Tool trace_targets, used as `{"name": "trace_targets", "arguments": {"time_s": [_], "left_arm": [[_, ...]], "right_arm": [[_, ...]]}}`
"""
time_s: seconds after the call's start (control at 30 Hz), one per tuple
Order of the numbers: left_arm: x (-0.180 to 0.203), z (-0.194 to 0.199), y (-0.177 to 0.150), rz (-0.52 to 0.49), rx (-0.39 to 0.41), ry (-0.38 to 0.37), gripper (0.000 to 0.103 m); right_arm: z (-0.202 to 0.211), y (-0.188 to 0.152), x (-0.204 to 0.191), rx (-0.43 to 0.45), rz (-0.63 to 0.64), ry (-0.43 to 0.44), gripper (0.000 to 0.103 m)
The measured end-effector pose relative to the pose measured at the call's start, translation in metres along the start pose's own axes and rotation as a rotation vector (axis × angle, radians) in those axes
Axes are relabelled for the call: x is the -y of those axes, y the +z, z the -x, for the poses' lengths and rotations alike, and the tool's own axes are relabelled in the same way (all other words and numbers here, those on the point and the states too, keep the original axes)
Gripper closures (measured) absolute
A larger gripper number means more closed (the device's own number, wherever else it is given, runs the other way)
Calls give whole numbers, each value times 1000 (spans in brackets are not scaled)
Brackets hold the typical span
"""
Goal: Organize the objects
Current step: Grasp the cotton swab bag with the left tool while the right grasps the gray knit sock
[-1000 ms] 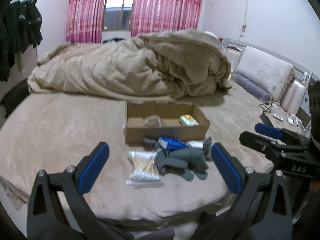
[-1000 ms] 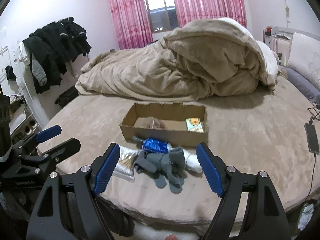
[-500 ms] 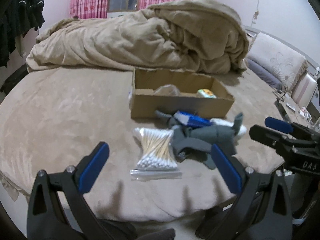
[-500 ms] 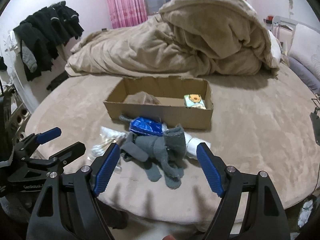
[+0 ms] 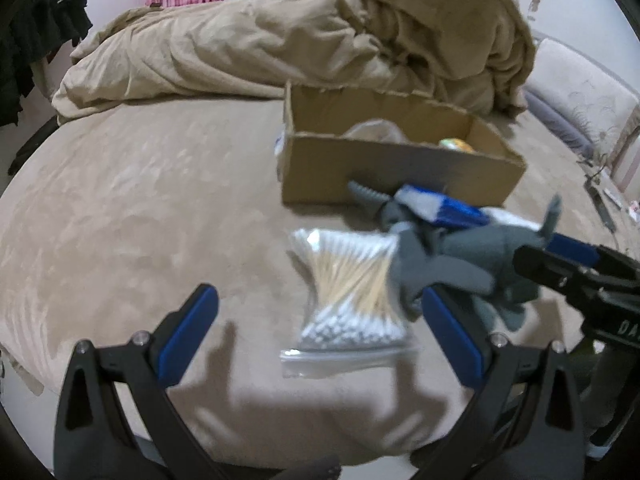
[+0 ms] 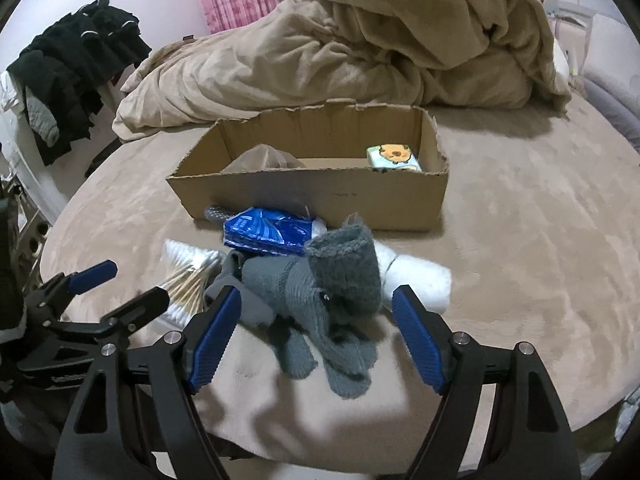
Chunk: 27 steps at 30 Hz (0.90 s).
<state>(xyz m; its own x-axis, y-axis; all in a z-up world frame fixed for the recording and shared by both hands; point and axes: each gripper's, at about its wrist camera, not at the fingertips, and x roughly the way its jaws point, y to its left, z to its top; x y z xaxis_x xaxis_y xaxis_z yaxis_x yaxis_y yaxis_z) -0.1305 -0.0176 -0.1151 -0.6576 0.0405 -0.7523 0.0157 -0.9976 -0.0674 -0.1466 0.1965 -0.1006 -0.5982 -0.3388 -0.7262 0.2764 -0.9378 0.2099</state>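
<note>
Grey knitted gloves (image 6: 320, 300) lie heaped on the tan bed (image 6: 520, 248), just in front of the cardboard box (image 6: 320, 196), overlapping a blue packet (image 6: 268, 232) and a white roll (image 6: 416, 276). Beside them sits a bag of cotton swabs (image 5: 352, 292), near the mattress edge. Bare blanket stretches wide to either side. The right gripper (image 6: 316, 340) hangs spread around the gloves, gripping nothing; the left gripper (image 5: 316, 332) is spread over the swabs, empty.
</note>
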Motion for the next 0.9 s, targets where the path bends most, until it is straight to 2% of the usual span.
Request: {"name": "trace_targets", "arguments": {"time_s": [0.07,0.2,0.27,0.3,0.37,0.5,0.53,0.9], "left_arm": [[-1,-6,0,3,-11,-7,1],[2,-15,-1,-15,-19,-20,1],[3,-23,-2,-24,-39,-28,7],[3,-27,-3,-26,-56,-32,15],[2,-30,-6,-15,-74,-60,22],[5,-25,-9,-27,-49,-65,46],[5,-24,-10,-26,-44,-66,50],[0,7,-15,-4,1,-72,59]], "right_arm": [[-9,1,2,-23,-12,11,33],[-21,0,7,-43,-47,24,41],[-22,-1,7,-42,-48,26,46],[-21,-1,6,-39,-47,27,48],[-18,-2,7,-33,-44,27,54],[-12,-5,6,-22,-32,26,64],[-9,-6,6,-20,-28,23,65],[33,-7,9,54,-21,-15,75]]}}
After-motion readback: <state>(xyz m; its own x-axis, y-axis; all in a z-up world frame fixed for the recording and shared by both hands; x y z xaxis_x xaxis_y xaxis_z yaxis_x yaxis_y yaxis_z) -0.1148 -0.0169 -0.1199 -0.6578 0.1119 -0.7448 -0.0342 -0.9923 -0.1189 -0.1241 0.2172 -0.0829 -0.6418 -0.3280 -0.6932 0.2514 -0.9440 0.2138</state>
